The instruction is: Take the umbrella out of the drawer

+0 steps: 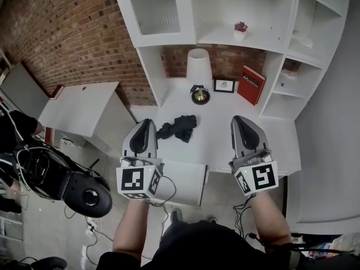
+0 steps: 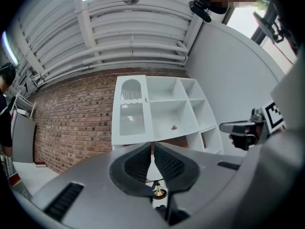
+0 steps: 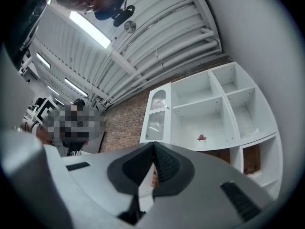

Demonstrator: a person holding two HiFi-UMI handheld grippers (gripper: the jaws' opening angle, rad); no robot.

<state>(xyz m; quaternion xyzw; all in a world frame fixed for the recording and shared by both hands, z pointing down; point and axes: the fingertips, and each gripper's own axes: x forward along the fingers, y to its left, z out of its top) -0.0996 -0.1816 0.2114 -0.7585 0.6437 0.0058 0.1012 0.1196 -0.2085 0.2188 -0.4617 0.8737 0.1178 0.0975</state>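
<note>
A black folded umbrella (image 1: 179, 127) lies crumpled on the white desk (image 1: 216, 134), just right of my left gripper (image 1: 147, 122). That gripper is shut and empty, its jaws (image 2: 152, 145) meeting with nothing between them. My right gripper (image 1: 239, 119) hovers over the desk's right part, well apart from the umbrella, also shut and empty (image 3: 153, 145). Both point toward the white shelf unit (image 2: 164, 111). A white drawer (image 1: 188, 181) stands out beneath the desk's front edge, between my two hands; its inside does not show.
At the desk's back stand a white lamp (image 1: 198, 66), a small brass piece (image 1: 200, 94), a picture frame (image 1: 224, 85) and a red book (image 1: 251, 85). A potted plant (image 1: 240, 30) sits on a shelf. A black office chair (image 1: 84, 193) and a second white table (image 1: 79, 107) stand left.
</note>
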